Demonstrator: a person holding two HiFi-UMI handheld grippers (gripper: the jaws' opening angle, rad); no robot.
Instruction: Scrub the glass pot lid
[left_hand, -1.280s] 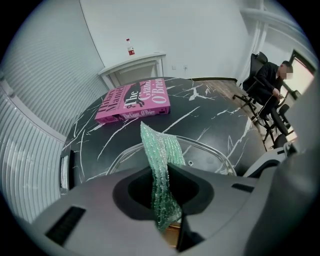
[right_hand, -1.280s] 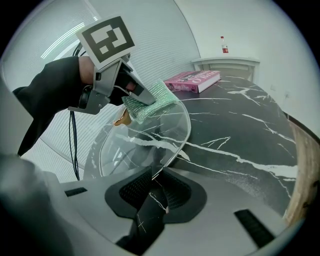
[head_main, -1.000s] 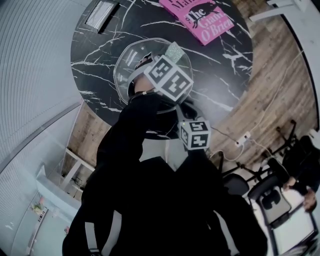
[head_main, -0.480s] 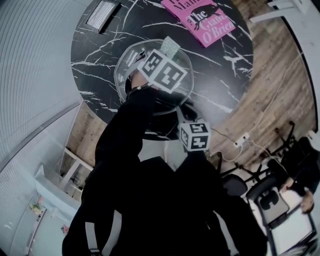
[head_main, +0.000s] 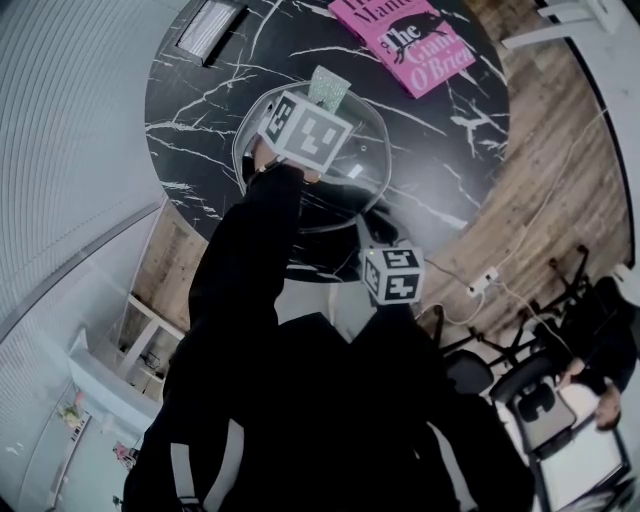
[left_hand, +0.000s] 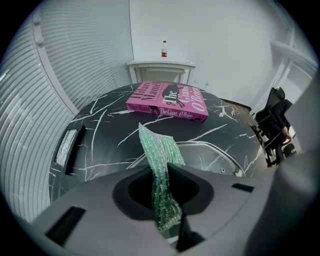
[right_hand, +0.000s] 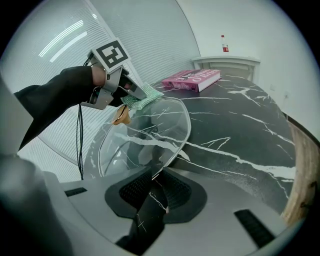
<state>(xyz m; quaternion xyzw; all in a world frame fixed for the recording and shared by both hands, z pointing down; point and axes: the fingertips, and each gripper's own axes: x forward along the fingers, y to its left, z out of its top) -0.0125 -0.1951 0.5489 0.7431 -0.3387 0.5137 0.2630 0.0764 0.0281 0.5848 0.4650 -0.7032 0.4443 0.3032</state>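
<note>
The left gripper (left_hand: 162, 200) is clenched on a green mesh scrubbing cloth (left_hand: 160, 165), which rises from between the jaws and flops forward. The left arm, in a black sleeve, is stretched well out over the round black marble table (head_main: 200, 120), with the hand wrapped round the gripper's handle below its marker cube.

The right gripper (right_hand: 155, 187) sits much closer to the body, at the table's near edge, its jaws pinched on the near rim of the glass pot lid (right_hand: 150, 130). The lid is held tilted, rising away from those jaws toward the left gripper. The cloth meets the lid at its far rim (whether it presses on the glass or only brushes it is hard to tell). Beyond the lid, near the table's far edge, lies a pink book (head_main: 405, 40).
</note>
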